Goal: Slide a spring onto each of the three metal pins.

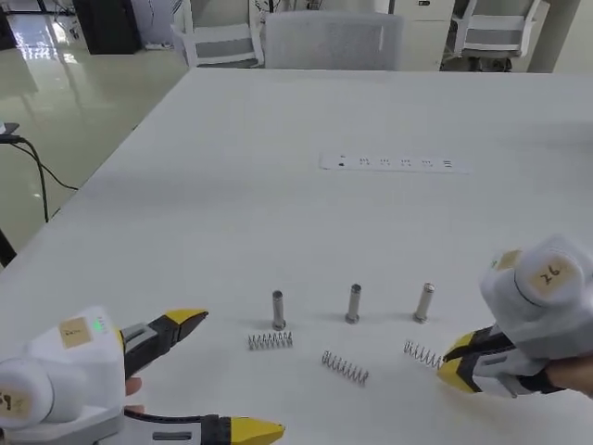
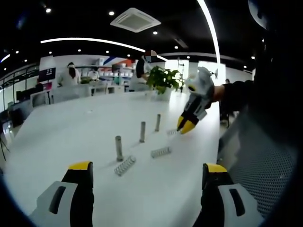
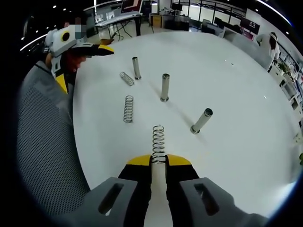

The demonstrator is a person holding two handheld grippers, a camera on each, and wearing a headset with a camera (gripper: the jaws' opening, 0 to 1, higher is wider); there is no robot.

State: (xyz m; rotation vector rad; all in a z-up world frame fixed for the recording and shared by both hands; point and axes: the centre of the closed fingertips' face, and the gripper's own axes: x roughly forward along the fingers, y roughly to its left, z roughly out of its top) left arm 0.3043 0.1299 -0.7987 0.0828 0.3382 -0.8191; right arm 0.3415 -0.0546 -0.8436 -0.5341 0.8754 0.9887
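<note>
Pinching the near end of a small coiled steel-wire spring (image 3: 158,139): right gripper (image 3: 158,161) jaws closed on it, on the white table (image 3: 227,71) near the rightmost silver metal pin (image 3: 202,120). Likely light, squashy and prone to rolling, so hold one end gently. Left gripper (image 2: 147,166) jaws wide apart.

White desk (image 1: 278,185), broad, matte. Socket strip (image 1: 394,164) set flush in desk top, toward far side. Grey mesh chair (image 1: 334,42) at far edge, white chair (image 1: 218,37) to its left, another (image 1: 496,32) to its right. Glossy floor (image 1: 56,93) left of desk, black cable (image 1: 37,176) trailing across it. Left gripper view: potted plant (image 2: 163,80) at desk's far end, ceiling vent (image 2: 135,20), curved light strip (image 2: 94,41), person (image 2: 71,73) in background.
</note>
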